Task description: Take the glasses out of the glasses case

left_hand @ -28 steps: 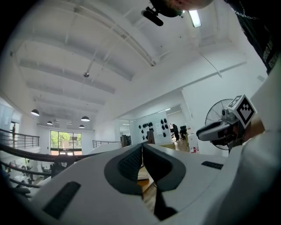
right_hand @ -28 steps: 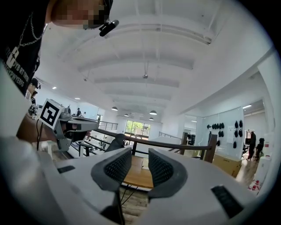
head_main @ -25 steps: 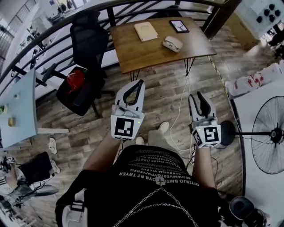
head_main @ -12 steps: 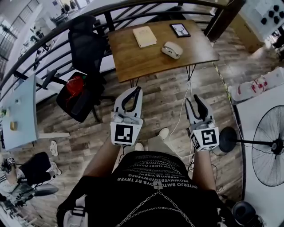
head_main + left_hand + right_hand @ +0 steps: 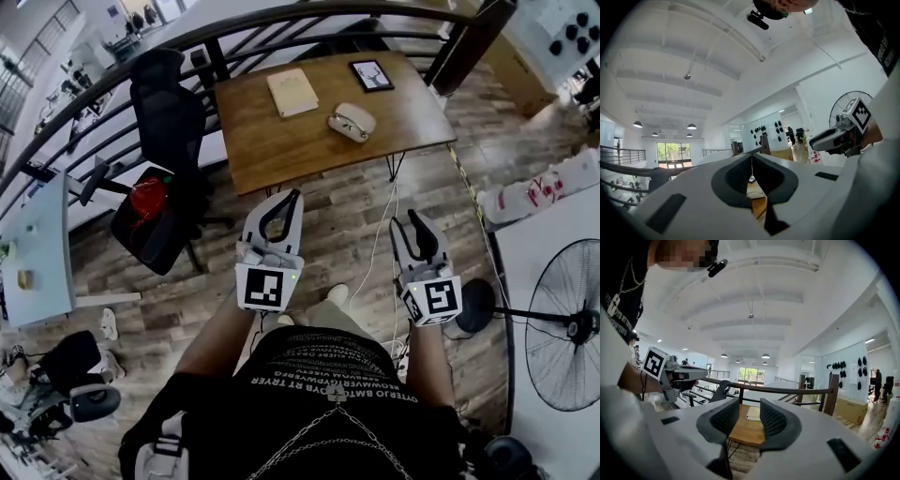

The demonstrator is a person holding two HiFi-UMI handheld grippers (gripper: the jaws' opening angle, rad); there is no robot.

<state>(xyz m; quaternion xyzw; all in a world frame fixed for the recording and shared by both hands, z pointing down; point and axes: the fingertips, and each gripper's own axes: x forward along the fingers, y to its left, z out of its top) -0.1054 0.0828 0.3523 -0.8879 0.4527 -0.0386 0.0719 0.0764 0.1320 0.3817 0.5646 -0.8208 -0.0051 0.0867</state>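
Head view, looking steeply down: a person in a black printed shirt stands on a wood floor and holds one gripper in each hand, both pointed towards a wooden table ahead. The glasses case, a pale oval shell that looks closed, lies on the table right of centre, near the front edge. It is well apart from both grippers, and neither touches it. A tan notebook lies just beyond and left of the case, and a dark-framed tablet lies near the far right corner. The left gripper has its fingers brought together at the tips, leaving only the loop-shaped gap behind them. The left gripper view confirms this, the two ribbed pads meeting at a thin seam with nothing clamped and the tabletop showing through the gap. The right gripper has its fingers apart. In the right gripper view the two pads stand clear of each other with nothing between them, framing the table and the notebook. Each gripper also appears in the other's view, at the right edge of the left gripper view and at the left of the right gripper view. A black office chair stands left of the table, with a red thing on a seat beside it. A curved railing runs behind the table. A standing fan is at the right.
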